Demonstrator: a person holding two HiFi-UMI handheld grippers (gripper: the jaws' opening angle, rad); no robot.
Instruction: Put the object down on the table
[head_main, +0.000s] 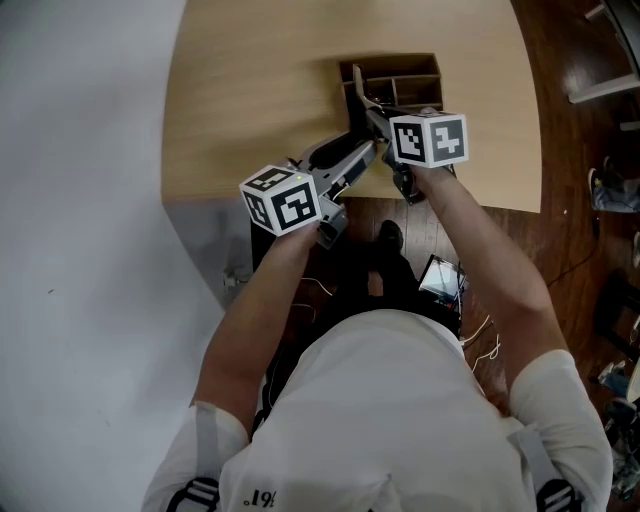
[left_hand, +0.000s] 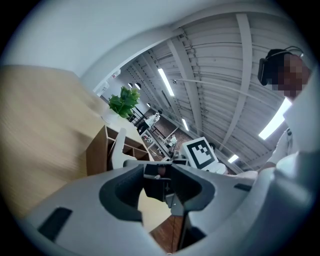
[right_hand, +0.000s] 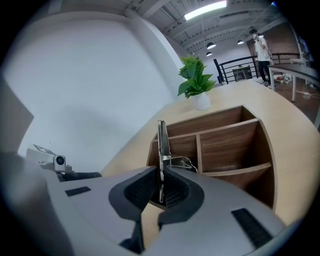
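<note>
My right gripper (right_hand: 161, 172) is shut on a thin flat metal tool (right_hand: 161, 140) with a wire loop, which stands upright out of the jaws. In the head view this gripper (head_main: 366, 108) holds the tool (head_main: 354, 84) over the table's (head_main: 250, 100) near middle, just in front of a wooden organiser (head_main: 400, 80). My left gripper (head_main: 362, 152) sits close beside and below it, near the table's front edge. In the left gripper view its jaws (left_hand: 159, 175) stand apart with a dark piece between the fingers, and the pads do not press on it. The pale tool (left_hand: 117, 147) rises beyond them.
The wooden organiser (right_hand: 225, 145) has several open compartments. A potted plant (right_hand: 195, 80) stands behind it. The table's light wood top spreads left of the organiser. Below the front edge lie dark gear, loose cables and a tablet-like device (head_main: 440, 278) on the floor.
</note>
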